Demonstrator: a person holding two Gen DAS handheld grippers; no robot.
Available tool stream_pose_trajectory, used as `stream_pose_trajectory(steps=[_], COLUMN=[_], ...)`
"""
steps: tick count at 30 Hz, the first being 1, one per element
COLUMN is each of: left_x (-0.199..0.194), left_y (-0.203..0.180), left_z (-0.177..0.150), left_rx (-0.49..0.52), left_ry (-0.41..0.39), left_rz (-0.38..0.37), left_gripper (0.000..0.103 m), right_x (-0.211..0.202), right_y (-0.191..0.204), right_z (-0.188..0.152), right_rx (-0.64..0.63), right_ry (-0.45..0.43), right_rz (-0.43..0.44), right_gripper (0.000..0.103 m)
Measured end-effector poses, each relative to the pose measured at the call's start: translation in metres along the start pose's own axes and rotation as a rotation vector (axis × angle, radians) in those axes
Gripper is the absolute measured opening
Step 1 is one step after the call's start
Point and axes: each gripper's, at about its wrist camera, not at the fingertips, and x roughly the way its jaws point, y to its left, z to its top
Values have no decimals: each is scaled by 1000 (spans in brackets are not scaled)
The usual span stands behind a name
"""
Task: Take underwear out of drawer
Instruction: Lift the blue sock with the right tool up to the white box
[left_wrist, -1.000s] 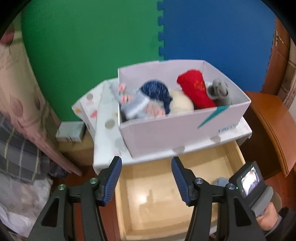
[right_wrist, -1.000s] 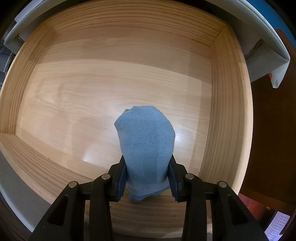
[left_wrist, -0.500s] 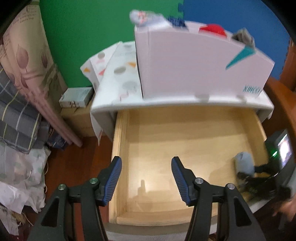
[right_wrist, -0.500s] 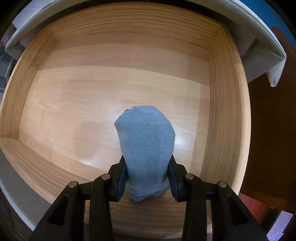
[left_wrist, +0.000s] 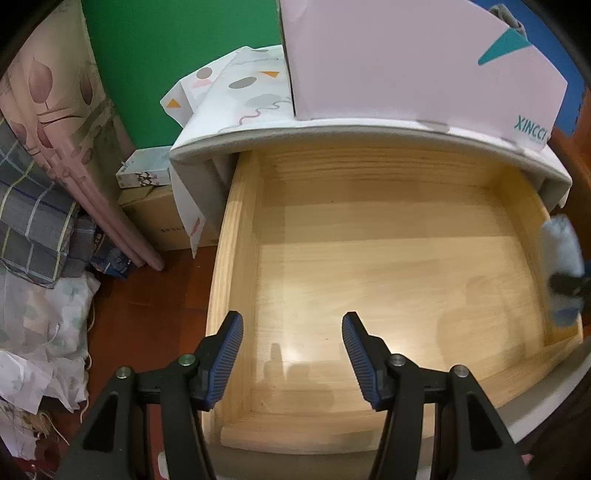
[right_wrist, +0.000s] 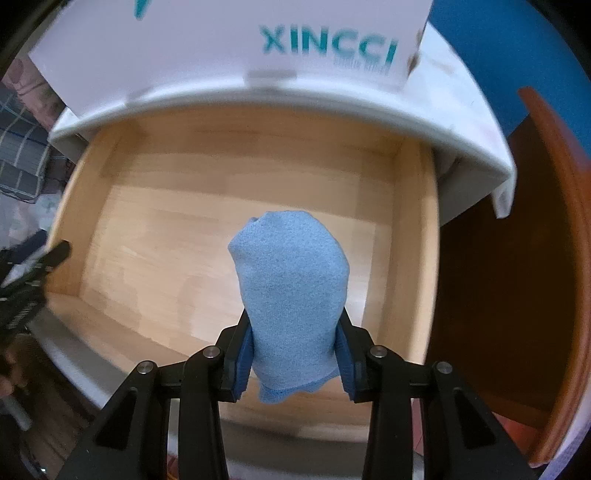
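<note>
A rolled light-blue underwear (right_wrist: 291, 288) is clamped between the blue pads of my right gripper (right_wrist: 293, 354), held above the floor of the pulled-out wooden drawer (right_wrist: 417, 236). In the left wrist view the same blue roll (left_wrist: 561, 251) shows blurred at the drawer's right side, with the right gripper (left_wrist: 567, 284) dark around it. My left gripper (left_wrist: 291, 354) stands open over the front left part of the drawer (left_wrist: 236, 258), nothing between its fingers. Nothing else shows on the drawer's floor.
A white box (left_wrist: 406, 55) printed XINCCI sits on the white cabinet top (left_wrist: 332, 129) above the drawer. A patterned cloth (left_wrist: 240, 88), cardboard boxes (left_wrist: 159, 218) and piled bedding (left_wrist: 33, 221) lie left. A brown wooden furniture edge (right_wrist: 554, 221) stands right.
My right gripper has risen with the blue roll, so the drawer looks smaller and the white box has come into view. My left gripper has sunk toward the drawer's front.
</note>
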Motion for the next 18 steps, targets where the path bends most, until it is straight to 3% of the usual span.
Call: stream_pose_trajectory(steps=[10,18], left_x=[25,25], left_y=[12,14], left_z=[-6,-6], left_rx=[-75,-85], left_ry=[58,23], left_rz=[-21,-10], left_gripper=[57,57], right_x=[-79,-136], right_y=[-13,0], right_z=[16,45], right_rx=[-12,-19], right_ry=[-103,-206], right_rz=[4,1], right_gripper=[36,36])
